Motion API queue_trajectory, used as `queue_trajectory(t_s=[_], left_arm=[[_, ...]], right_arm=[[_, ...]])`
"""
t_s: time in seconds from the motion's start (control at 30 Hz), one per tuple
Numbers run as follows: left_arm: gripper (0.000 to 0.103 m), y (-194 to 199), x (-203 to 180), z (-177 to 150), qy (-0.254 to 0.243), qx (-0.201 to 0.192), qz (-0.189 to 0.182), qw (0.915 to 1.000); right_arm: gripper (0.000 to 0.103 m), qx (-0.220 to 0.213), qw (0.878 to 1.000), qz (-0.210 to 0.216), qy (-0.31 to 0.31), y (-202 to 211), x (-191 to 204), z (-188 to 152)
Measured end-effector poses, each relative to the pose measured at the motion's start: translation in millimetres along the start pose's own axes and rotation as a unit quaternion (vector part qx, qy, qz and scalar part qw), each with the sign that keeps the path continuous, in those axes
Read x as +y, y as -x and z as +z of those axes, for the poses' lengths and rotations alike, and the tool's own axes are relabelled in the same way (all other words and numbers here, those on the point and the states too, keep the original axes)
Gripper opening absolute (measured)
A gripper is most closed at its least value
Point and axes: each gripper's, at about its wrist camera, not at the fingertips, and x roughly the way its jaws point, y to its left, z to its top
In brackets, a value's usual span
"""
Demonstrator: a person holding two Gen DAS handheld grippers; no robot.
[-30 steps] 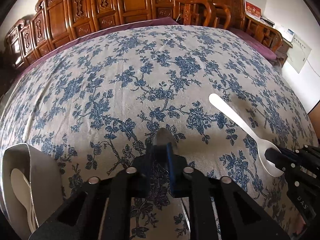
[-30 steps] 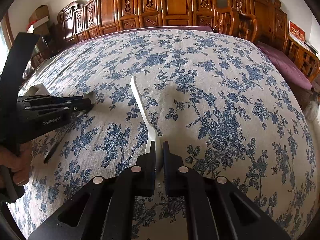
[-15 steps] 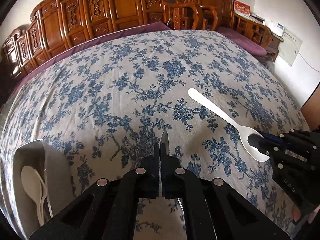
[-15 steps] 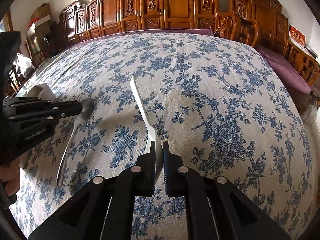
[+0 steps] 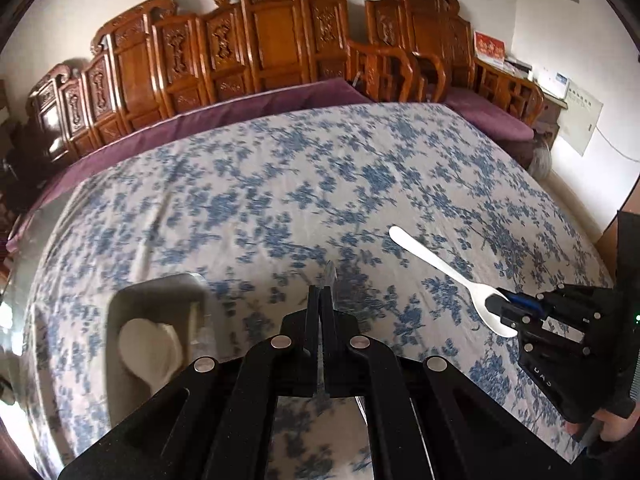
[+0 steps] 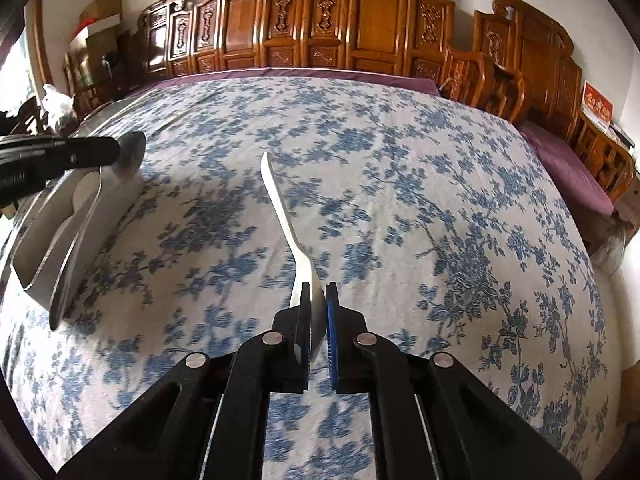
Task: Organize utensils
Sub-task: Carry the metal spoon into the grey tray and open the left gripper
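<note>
A: Item one, white spoon [image 6: 286, 216]. Where is it, and why held so?

B: Bowl end pinched between the pads of the right tool [image 6: 318, 320], handle pointing forward and away, clear of the worktop [image 6: 400, 200] and its blue-flowered cloth. Gripped at the bowl, probably so the handle can go into the holder first.

A: Item two?

B: Metal spoon [image 6: 76, 240]. The left tool [image 5: 325, 300] is pressed together on its bowl end; in the right wrist view the handle hangs down beside the holder. Seen edge-on from the left wrist, so only a sliver shows between the pads.

A: Item three, the holder?

B: Metal utensil holder [image 5: 120, 360], at the near left of the worktop. One white spoon in holder [image 5: 148, 344] already lies inside, which suggests it is the collecting point.

A: Surroundings?

B: Carved wooden chairs [image 6: 360, 32] along the far edge; a person's hand [image 5: 612, 424] partly visible behind the right tool.
</note>
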Motion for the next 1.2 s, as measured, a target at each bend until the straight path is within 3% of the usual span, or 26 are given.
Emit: queue_trajectory(t_s=[0.17,0.43,0.77,1.2], left_arm=[[0.000,17,28,-6,0.013,-0.007,0.015,0.9998],[0.000,33,71,-19,0.035,-0.012,0.039,0.9986],[0.000,23,121,-36,0.060,0.000,0.063,0.9962],[0.001,0,146,-51,0.067,0.037,0.054,0.9956]], right_arm=[[0.008,-0.005,0.999,0.033,-0.007,10,21,3],[0.008,-0.021,0.998,0.036,0.036,34,67,6],[0.008,-0.020,0.998,0.027,0.057,50,91,9],[0.008,-0.019,0.997,0.034,0.061,52,112,23]])
